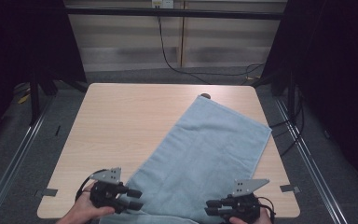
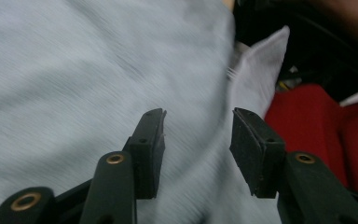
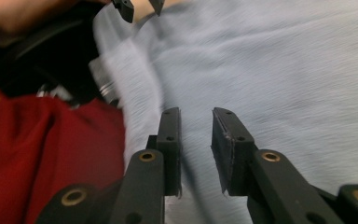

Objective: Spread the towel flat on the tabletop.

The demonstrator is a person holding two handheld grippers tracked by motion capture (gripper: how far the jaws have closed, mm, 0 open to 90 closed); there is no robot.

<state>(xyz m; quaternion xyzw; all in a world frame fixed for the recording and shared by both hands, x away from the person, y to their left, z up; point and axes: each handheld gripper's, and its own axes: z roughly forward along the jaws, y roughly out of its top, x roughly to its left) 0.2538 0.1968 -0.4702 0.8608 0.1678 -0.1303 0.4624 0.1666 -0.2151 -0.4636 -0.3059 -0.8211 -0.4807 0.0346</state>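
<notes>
Two grippers held over the near edge of a light blue towel point(image 1: 205, 154)

The towel is spread slantwise across the right half of the wooden table point(image 1: 121, 121), its near edge hanging over the front; the left gripper point(image 1: 135, 199) is held with jaws apart, nothing clamped; the right gripper point(image 1: 211, 206) likewise has a gap between its pads, the cloth lying beneath ungripped.

Light blue towel point(image 1: 205, 154) spread flat, skewed; near edge overhanging table
</notes>
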